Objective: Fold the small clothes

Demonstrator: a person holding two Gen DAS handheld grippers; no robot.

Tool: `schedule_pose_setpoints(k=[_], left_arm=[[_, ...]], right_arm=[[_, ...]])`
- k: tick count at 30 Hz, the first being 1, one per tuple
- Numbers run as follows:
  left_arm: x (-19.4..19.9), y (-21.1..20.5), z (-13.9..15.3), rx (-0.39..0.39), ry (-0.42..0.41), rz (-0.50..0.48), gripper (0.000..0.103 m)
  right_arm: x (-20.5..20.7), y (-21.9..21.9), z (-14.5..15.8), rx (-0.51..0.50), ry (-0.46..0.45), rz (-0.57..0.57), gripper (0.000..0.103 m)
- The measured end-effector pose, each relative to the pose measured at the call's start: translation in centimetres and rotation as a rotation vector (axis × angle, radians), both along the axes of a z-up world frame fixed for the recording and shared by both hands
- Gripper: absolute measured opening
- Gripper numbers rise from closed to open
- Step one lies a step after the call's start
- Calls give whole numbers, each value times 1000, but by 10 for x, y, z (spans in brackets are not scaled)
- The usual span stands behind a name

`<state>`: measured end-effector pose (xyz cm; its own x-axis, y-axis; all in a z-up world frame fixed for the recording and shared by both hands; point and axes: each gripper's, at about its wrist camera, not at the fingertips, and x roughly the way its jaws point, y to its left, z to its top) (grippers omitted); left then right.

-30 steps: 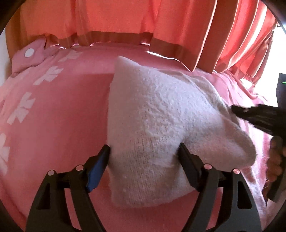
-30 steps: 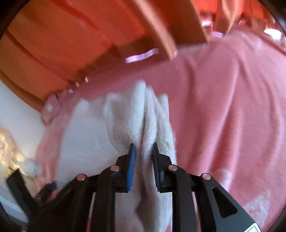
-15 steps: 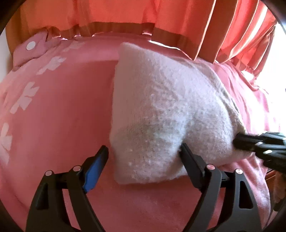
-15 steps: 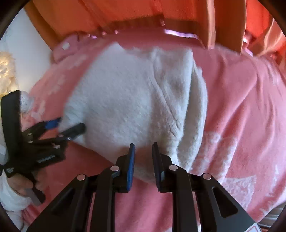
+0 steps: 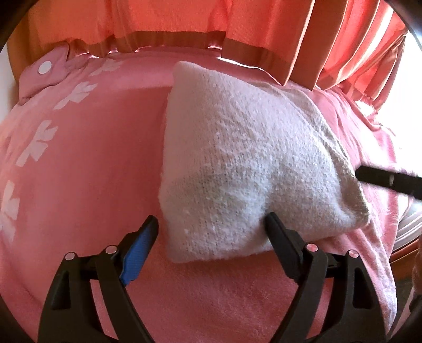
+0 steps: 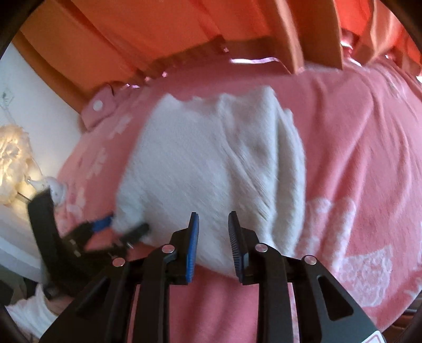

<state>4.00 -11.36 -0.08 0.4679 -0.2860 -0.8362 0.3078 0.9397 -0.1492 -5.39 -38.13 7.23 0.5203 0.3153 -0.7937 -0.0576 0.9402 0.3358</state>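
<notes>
In the left wrist view, the left gripper [image 5: 211, 232] is sitting nearest, its jaws spread wide and straddling the near corner of a folded white knitted garment [image 5: 242, 163]; the right-hand finger is touching the knit's near edge, while the blue-padded left finger is standing just beside it, apart from the fabric. The garment is lying on a pink fleece blanket [image 5: 87, 168] printed with pale bow shapes, its near-left corner pointing at the camera and its far edge reaching toward the curtains. At the garment's right edge, the dark tip of the right gripper [image 5: 390, 179] is showing, cut off by the frame, and whether it is touching the knit cannot be told. In the right wrist view, which is motion-blurred, the right gripper [image 6: 213, 232] is hovering at the garment's [image 6: 211, 168] near edge with its jaws parted by a narrow gap and nothing between them. To the left, the left gripper [image 6: 124, 228] is appearing smeared, astride the garment's corner. Farther off, a pink snap tab [image 5: 44, 71] is lying at the blanket's far left, and orange curtains [image 5: 168, 23] are hanging behind, their tops cut off.
</notes>
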Motion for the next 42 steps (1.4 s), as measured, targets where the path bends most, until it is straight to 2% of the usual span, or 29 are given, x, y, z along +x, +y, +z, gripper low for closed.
schedule_pose_setpoints(k=[3,6,9,10,13,14,15,16,18,19,22,24,26,28,30,32,33,35,36,37,38,39,40,42], left_arm=[[-2,2,2,0,8,-5,80],[-7,7,5,-1,11,-5,80],[-13,18,7,-2,11,-4,80],[-15,23,7,-5,16,-3,80],[-16,36,10,-29,30,-3,81],[-15,41,12,-49,30,-1,82],[-13,47,16,-84,31,5,84],[-10,54,21,-132,29,13,88],[-1,62,27,-208,27,33,91],[4,64,28,-249,32,40,93],[28,58,22,-352,84,44,94],[43,47,11,-390,133,27,94],[56,35,-2,-409,184,16,98],[67,24,-11,-390,190,26,98],[77,16,-21,-376,209,16,98],[86,11,-34,-412,263,11,98],[88,10,-36,-422,265,13,98],[91,3,-34,-404,259,-5,98],[94,0,-32,-389,264,-12,97],[96,-2,-30,-387,264,-14,91],[97,-3,-24,-384,260,-23,82],[98,-4,-20,-383,255,-33,78],[99,-2,-12,-385,243,-52,69],[100,1,10,-401,190,-96,62]], right_arm=[[19,23,10,10,-27,31,25],[36,47,2,2,-15,60,25],[54,76,-35,-31,91,108,26],[57,80,-46,-31,84,110,26],[50,68,-33,37,61,80,25],[41,53,-22,94,31,41,26],[33,41,-17,121,6,2,33],[21,20,-10,127,-25,-74,47],[3,-9,-7,111,-52,-184,62],[-4,-23,-9,109,-48,-225,67],[-9,-61,-31,163,43,-309,69],[-3,-72,-51,248,97,-287,72],[7,-66,-67,265,135,-246,76],[14,-57,-77,271,154,-218,84],[22,-50,-90,315,173,-199,86],[32,-49,-95,374,156,-191,94],[37,-47,-96,382,163,-187,95],[43,-43,-95,368,163,-188,92],[45,-40,-93,358,163,-186,85],[47,-36,-89,350,153,-179,71],[45,-32,-82,337,134,-178,64],[44,-31,-73,313,112,-175,49],[42,-30,-61,289,78,-176,41],[36,-25,-35,282,3,-183,37]])
